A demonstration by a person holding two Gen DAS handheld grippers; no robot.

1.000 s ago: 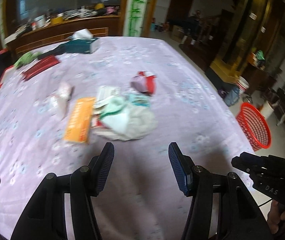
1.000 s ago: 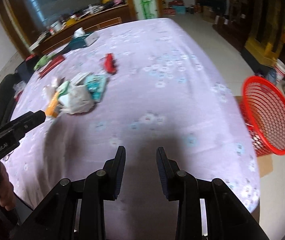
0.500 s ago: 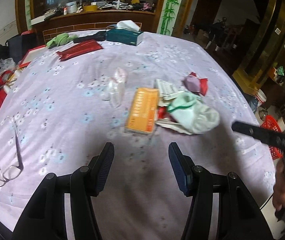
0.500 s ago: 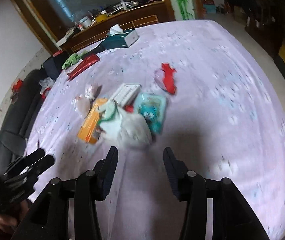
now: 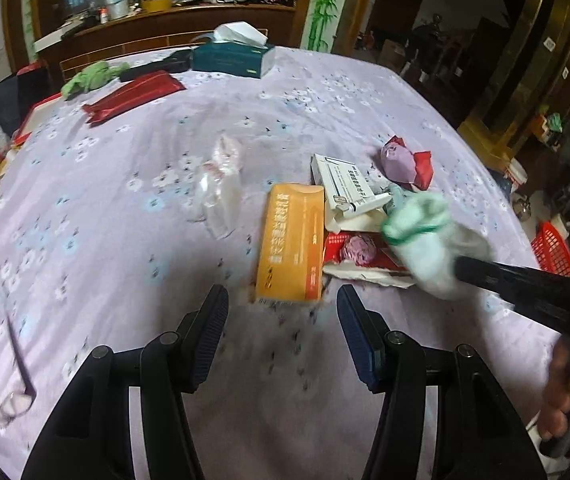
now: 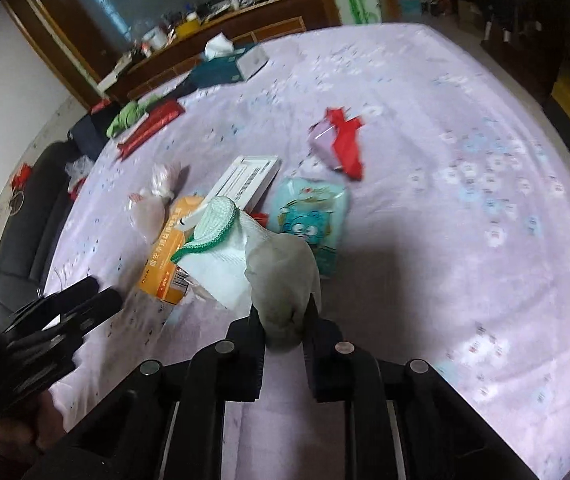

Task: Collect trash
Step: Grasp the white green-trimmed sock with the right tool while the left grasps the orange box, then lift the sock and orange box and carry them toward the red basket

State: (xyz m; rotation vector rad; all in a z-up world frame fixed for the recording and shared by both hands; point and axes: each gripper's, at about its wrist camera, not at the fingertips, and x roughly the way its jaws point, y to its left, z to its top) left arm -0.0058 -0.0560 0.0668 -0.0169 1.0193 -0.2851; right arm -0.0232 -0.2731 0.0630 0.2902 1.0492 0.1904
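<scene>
Fingers of right gripper pinch the glove (left gripper gapes, empty).

Two hand-held grippers: left, right; one orange box, one white box, one glove, one red basket.

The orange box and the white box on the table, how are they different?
The orange box is plain bright orange; the white box has dark stripes and print. The orange box lies closed, nearer the left gripper; the white box has an open flap, farther back. Both lie flat and touch.
</scene>
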